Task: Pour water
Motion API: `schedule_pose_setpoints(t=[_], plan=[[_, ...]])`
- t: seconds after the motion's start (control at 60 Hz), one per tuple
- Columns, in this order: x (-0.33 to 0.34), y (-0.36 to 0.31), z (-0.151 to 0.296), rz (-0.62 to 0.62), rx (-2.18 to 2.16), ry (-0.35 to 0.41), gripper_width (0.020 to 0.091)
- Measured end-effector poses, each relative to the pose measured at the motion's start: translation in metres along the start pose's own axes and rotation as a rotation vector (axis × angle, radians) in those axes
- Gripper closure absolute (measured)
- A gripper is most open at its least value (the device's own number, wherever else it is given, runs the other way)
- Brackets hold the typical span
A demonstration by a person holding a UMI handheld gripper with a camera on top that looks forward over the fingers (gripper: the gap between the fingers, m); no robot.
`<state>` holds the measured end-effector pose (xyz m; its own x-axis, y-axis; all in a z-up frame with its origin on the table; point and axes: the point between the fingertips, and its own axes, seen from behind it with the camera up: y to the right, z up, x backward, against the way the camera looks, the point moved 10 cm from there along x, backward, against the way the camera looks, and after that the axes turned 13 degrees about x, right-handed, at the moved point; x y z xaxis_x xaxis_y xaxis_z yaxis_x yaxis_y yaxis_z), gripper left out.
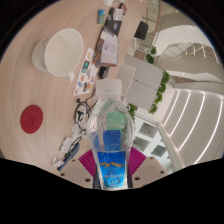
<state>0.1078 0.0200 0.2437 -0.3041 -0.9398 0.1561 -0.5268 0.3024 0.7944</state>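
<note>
A clear plastic water bottle [111,125] with a blue label and a pale cap stands upright between my fingers, its cap pointing away from me. My gripper [112,165] is shut on the bottle: the magenta pads [89,162] press against the label on both sides. The bottle is lifted above the pale wooden table [45,85]. A white bowl [61,50] sits on the table far beyond the bottle and to its left. The bottle's base is hidden below the fingers.
A round red coaster [33,118] lies on the table left of the bottle. Small boxes and packets [92,65] are scattered beyond the bottle near the bowl. A green plant [160,92] and white furniture [150,75] stand to the right.
</note>
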Motion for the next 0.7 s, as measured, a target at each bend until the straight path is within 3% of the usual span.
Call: schedule_pose_setpoints(t=[0.217,0.45,0.567,0.633,0.65,0.7], plan=[[-0.006,0.027,0.046,-0.124,0.409,0.020,0.0728],[-0.010,0.024,0.052,-0.093,0.499,0.052,0.0742],[-0.012,0.033,0.050,-0.055,0.256,0.071,0.0724],[-0.009,0.049,0.046,-0.006,-0.121,0.092,0.0725],[0.008,0.033,0.051,-0.054,-0.272,0.066,0.0727],[-0.002,0.070,0.034,0.021,-0.593,0.136,0.0723]])
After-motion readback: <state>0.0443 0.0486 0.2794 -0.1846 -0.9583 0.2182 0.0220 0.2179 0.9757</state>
